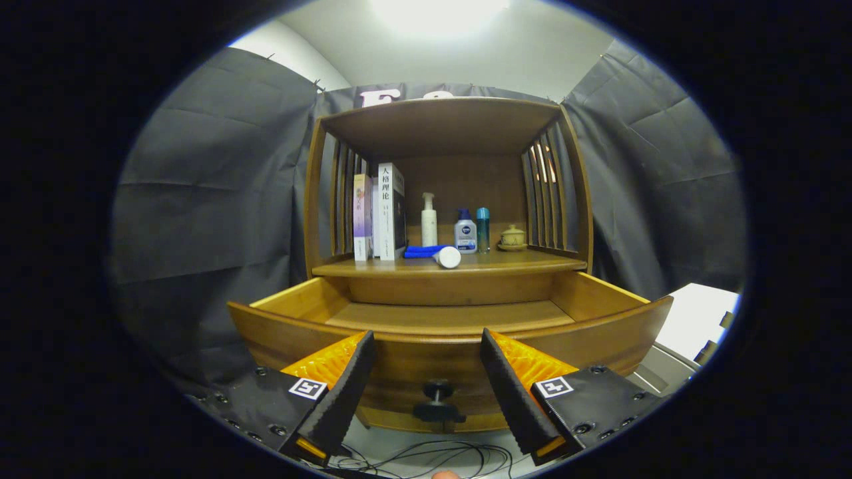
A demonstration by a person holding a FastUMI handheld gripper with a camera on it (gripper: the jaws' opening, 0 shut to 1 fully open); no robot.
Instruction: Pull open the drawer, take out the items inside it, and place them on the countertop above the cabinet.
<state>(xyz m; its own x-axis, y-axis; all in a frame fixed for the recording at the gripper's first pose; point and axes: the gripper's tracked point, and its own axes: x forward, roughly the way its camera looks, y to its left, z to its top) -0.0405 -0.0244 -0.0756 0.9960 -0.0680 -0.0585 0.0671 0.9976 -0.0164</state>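
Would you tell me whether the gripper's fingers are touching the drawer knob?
Apart. The gripper view shows the gripper open, its fingers spread to either side of the drawer knob, with the drawer front visible in the gaps.

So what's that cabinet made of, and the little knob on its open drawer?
The cabinet looks like wood with a smooth brown varnish: grain and a soft sheen show on the drawer front. The knob looks dark, metal or plastic, hard to tell. The tool hangs open before it, holding nothing.
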